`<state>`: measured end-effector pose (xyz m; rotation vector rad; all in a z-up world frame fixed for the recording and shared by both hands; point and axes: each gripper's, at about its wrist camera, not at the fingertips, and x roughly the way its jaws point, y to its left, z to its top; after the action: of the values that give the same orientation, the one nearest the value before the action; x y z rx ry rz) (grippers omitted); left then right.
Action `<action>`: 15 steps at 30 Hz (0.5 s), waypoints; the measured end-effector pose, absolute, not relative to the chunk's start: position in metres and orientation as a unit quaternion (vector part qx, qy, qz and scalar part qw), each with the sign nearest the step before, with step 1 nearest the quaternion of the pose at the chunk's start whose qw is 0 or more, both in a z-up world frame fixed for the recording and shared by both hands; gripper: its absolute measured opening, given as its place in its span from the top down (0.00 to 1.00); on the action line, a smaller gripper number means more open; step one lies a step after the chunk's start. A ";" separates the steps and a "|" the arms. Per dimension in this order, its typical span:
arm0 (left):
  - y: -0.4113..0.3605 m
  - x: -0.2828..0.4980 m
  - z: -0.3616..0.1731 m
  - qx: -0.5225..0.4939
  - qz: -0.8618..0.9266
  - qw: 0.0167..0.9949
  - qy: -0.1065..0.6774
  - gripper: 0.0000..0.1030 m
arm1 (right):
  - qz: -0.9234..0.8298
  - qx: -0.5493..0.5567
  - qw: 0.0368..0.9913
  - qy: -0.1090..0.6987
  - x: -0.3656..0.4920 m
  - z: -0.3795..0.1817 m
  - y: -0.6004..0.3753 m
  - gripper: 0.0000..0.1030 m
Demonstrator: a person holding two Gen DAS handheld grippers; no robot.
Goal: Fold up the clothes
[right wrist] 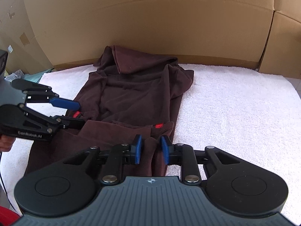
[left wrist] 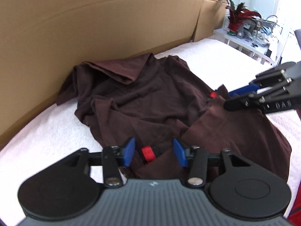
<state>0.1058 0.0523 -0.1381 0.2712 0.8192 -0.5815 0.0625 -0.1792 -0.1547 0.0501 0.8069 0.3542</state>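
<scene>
A dark brown garment [left wrist: 143, 98] [right wrist: 135, 94] lies crumpled on a white towel [left wrist: 56, 131] [right wrist: 235, 113], its near hem folded back over itself. In the left wrist view my left gripper [left wrist: 154, 152] is open, its blue pads on either side of a red tag [left wrist: 148, 153] at the near edge, not pressing on it. In the right wrist view the left gripper [right wrist: 80, 114] also stands open. My right gripper [right wrist: 151, 149] is shut on a raised ridge of the garment's near edge, next to a second red tag [right wrist: 159, 125]. The right gripper [left wrist: 228, 99] comes in from the right.
A tall cardboard wall [left wrist: 94, 28] [right wrist: 150, 28] stands right behind the towel. A white side table [left wrist: 244, 43] with a red feathery ornament and clutter stands at the far right. Striped and teal cloth [right wrist: 17, 75] lie off the towel's left edge. A hand [right wrist: 5, 143] holds the left gripper.
</scene>
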 end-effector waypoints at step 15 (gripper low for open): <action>0.065 0.092 -0.136 0.106 -0.268 0.867 0.406 0.69 | 0.186 0.002 0.912 0.366 0.066 -0.153 -0.170 0.96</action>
<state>0.0924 0.0655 -0.1364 0.2216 0.8504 -0.5616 0.0660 -0.1696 -0.1527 0.0031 0.7539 0.3837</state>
